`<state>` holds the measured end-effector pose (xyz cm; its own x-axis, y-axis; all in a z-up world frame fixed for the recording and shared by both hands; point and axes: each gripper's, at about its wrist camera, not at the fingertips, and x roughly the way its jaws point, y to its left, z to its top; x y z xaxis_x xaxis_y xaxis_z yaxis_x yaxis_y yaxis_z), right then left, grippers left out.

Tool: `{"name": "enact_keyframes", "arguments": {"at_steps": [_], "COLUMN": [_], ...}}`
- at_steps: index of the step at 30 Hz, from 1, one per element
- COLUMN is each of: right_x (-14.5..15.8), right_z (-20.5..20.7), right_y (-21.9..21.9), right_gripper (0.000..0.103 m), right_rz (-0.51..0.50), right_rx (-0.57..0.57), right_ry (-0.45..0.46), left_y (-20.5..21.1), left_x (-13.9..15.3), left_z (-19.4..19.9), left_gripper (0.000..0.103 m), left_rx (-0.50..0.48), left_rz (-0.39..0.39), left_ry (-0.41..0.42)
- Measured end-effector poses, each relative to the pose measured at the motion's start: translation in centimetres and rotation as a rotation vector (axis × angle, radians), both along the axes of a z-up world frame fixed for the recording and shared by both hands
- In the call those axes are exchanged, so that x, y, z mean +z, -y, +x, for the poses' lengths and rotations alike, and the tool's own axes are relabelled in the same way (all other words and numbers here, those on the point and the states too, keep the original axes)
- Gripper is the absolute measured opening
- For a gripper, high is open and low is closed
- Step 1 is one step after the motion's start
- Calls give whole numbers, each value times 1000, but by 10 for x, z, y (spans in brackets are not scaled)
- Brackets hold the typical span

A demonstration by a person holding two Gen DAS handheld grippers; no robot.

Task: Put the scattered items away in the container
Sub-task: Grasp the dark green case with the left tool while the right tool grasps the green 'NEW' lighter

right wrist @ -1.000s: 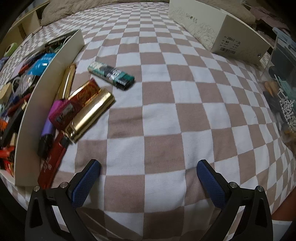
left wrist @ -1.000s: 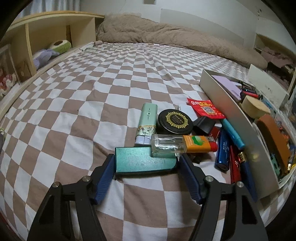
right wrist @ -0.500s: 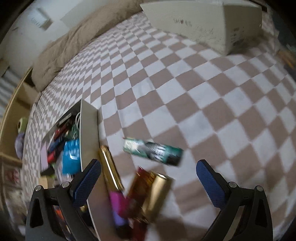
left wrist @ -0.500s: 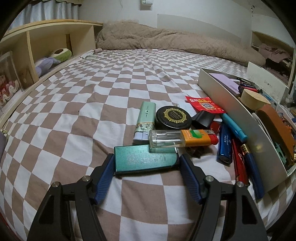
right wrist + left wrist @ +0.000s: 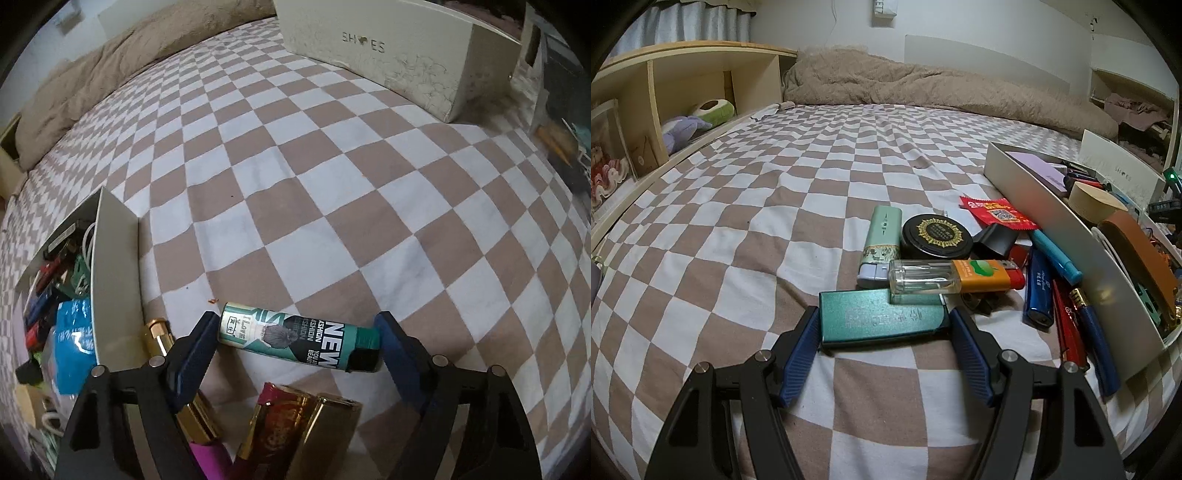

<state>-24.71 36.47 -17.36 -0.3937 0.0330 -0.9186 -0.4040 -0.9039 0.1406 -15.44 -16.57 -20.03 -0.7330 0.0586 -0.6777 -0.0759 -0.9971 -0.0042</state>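
My left gripper [image 5: 884,323] is shut on a flat green metal lighter [image 5: 882,318] that lies on the checked bed cover. A clear and orange lighter [image 5: 955,280] rests across its far edge. The white container [image 5: 1060,229] stands to the right, full of small items. My right gripper [image 5: 297,338] straddles a teal printed lighter [image 5: 301,336] lying crosswise on the cover; the pads stand at its two ends, open, with a small gap on each side. The container [image 5: 116,273] is to its left.
By the left gripper lie a pale green lighter [image 5: 881,245], a black round tin [image 5: 936,236], a red packet [image 5: 995,214] and several pens [image 5: 1039,291]. Gold and red lighters [image 5: 314,432] lie under the right gripper. A white shoe box [image 5: 399,48] stands far right.
The right gripper swung over and came down around the teal lighter. The left gripper stayed shut on the green lighter, with the view tilting up slightly.
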Motion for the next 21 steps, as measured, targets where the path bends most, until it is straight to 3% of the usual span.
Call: {"name": "enact_keyframes", "arguments": {"at_steps": [9, 15, 19, 20, 21], "right_x": [13, 34, 46, 48, 51], "right_z": [26, 43, 53, 55, 53], "right_y": [-14, -8, -3, -2, 2], "right_gripper": [85, 85, 85, 85, 85], "right_rz": [-77, -50, -84, -93, -98], "right_rx": [-2, 85, 137, 149, 159], "right_ry": [-78, -161, -221, -234, -244], "left_y": [1, 4, 13, 14, 14], "left_x": [1, 11, 26, 32, 38], "left_z": [2, 3, 6, 8, 9], "left_gripper": [70, 70, 69, 51, 43], "left_rx": [1, 29, 69, 72, 79], "left_rz": [10, -12, 16, 23, 26], "left_ry": [-10, -9, -28, -39, -45]}}
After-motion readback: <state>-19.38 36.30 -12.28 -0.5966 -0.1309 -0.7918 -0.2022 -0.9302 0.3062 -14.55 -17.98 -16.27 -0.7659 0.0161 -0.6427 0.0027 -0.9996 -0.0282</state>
